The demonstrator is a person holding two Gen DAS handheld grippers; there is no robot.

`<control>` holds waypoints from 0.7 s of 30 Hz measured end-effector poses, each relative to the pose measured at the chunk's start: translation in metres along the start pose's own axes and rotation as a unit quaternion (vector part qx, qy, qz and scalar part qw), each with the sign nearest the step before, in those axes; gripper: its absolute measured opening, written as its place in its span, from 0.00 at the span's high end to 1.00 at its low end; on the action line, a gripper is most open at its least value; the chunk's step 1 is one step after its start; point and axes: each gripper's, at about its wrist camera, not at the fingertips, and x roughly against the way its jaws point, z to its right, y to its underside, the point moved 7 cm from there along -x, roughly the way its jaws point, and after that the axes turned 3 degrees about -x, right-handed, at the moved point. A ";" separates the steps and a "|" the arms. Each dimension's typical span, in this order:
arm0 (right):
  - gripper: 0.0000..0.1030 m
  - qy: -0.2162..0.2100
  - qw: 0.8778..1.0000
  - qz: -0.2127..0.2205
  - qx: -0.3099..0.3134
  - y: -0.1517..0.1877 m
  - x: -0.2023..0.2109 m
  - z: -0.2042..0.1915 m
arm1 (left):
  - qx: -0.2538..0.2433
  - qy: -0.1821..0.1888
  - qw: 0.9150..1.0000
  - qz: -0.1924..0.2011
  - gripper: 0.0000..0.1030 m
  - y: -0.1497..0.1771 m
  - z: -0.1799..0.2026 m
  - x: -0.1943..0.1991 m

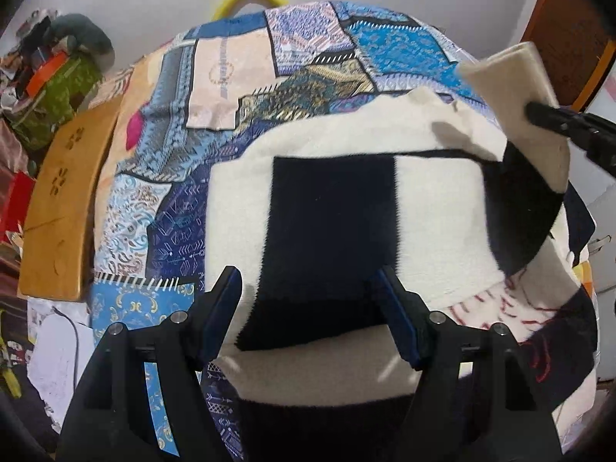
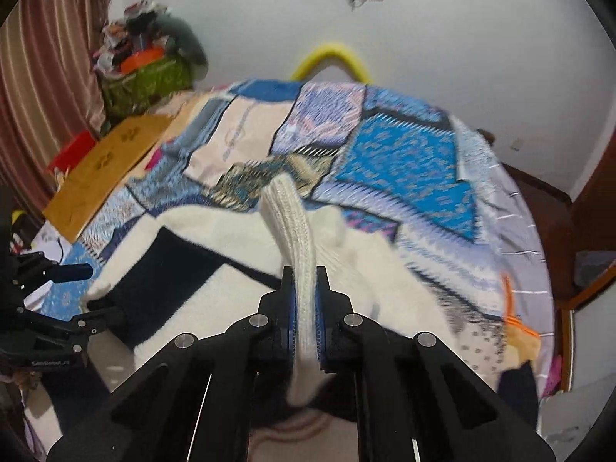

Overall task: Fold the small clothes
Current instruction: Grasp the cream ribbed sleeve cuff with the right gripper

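The cream-and-black knitted fleece garment (image 1: 335, 208) lies spread on the blue patchwork-print bedsheet (image 1: 404, 38). The right gripper (image 2: 305, 296) is pressed together on the garment's cream ribbed cuff (image 2: 292, 227), holding it raised above the body of the garment. The left gripper (image 1: 308, 300) hangs over the black centre panel with its jaws spread, gripping nothing. Step in hand, by judgement: folding the sleeve inward. The next move calls for carrying the cuff across the body and laying it flat before release.

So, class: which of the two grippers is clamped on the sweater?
The right gripper: its jaws pinch the cream ribbed cuff. The left gripper hangs open.
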 end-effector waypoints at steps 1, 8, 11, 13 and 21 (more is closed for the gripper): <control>0.93 0.002 1.000 0.005 -0.004 0.000 0.006 0.005 | -0.001 -0.002 1.000 0.004 0.31 -0.001 0.003 0.005; 0.93 0.023 0.999 0.021 -0.037 0.013 0.041 0.048 | -0.008 -0.009 1.000 0.018 0.31 -0.004 0.021 0.025; 0.93 0.037 0.998 0.006 -0.042 0.030 0.038 0.063 | -0.016 -0.010 1.000 0.021 0.31 -0.003 0.028 0.030; 0.93 0.042 0.998 -0.010 -0.051 0.044 0.031 0.073 | -0.021 -0.012 0.999 0.023 0.31 -0.002 0.032 0.033; 0.89 0.041 0.992 -0.077 -0.093 0.099 0.004 0.096 | -0.031 -0.014 0.999 0.019 0.31 0.005 0.038 0.035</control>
